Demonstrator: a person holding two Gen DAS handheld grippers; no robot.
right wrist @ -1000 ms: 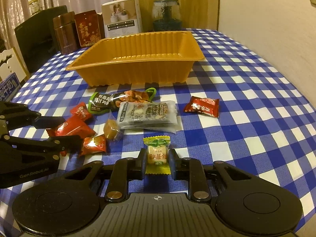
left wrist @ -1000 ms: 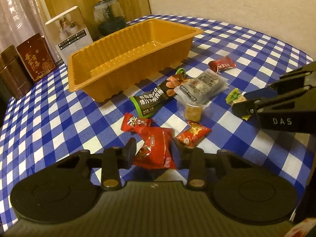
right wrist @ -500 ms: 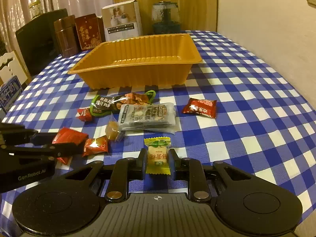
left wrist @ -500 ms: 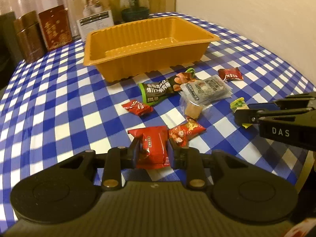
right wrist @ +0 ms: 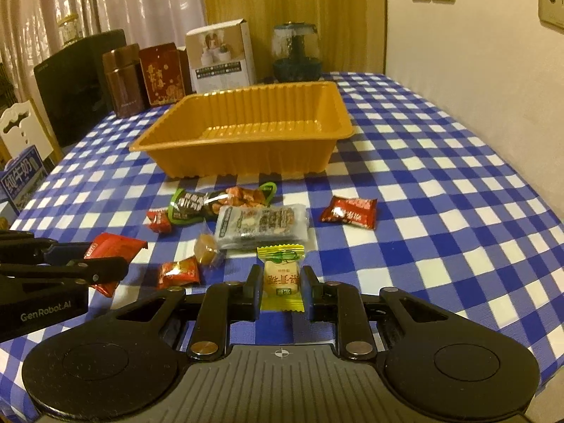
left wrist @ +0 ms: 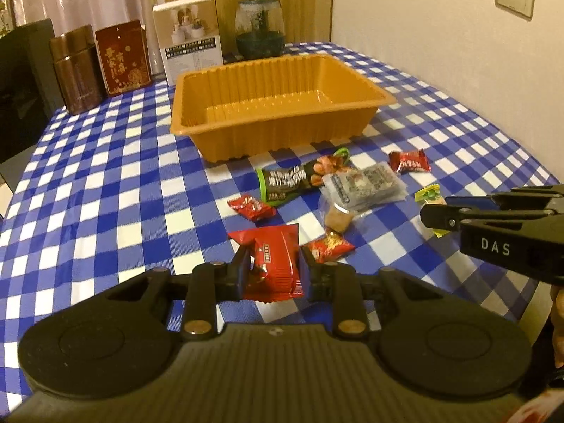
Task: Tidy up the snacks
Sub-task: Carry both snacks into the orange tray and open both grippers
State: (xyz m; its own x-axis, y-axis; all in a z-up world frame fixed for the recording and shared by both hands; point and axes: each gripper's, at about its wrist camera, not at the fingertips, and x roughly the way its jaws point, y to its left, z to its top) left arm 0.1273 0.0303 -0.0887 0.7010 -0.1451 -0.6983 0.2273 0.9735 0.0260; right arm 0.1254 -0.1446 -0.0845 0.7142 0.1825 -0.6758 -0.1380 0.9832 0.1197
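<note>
Sitting pinched in each hand-held gripper: red packet (left wrist: 276,261), yellow candy (right wrist: 282,278).

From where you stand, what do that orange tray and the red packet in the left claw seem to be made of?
The orange tray looks like thin moulded plastic, slightly glossy: its walls are ribbed and catch the light. The red packet looks like shiny plastic or foil film: it is crinkled, with bright highlights. Which film, I cannot tell.

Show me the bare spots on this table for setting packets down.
Free: the orange tray, still unfilled; cloth left of it, before the brown tins; cloth between the dark red packet and the wall. Crowded: the snack cluster around the clear pack.
</note>
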